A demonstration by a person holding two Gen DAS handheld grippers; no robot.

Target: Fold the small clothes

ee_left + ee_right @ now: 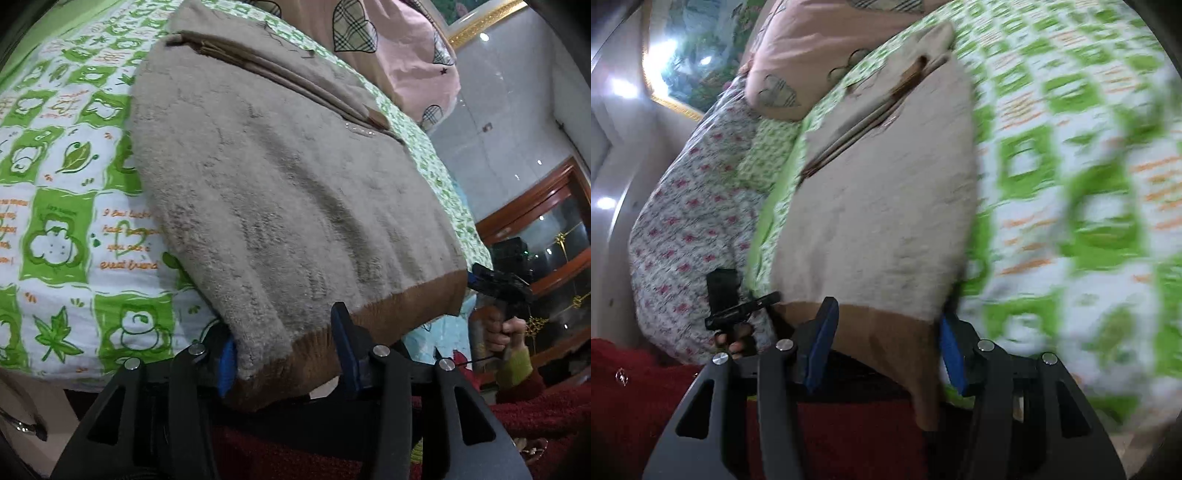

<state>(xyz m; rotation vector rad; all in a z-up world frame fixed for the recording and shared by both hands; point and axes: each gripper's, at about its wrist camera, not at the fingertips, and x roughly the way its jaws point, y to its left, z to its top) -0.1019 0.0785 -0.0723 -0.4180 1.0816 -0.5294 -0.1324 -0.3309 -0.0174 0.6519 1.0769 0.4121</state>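
Beige fleece garment (280,192) flat on bed (62,206), hem at near edge. Left gripper (288,354) & right gripper (886,347) wide, straddling brown hem corners, grip unclear. Fold barely started.

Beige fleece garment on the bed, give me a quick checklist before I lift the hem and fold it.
1. Left gripper straddles the brown hem band: ok.
2. Right gripper straddles the same band: ok.
3. Jaws closed firmly on the cloth: not ok, both look open.
4. Beige fleece garment lies flat on the green patterned sheet: ok.
5. Pink pillow clear of the fold path: cannot tell.
6. Right view sharp enough to judge alignment: not ok, blurred.
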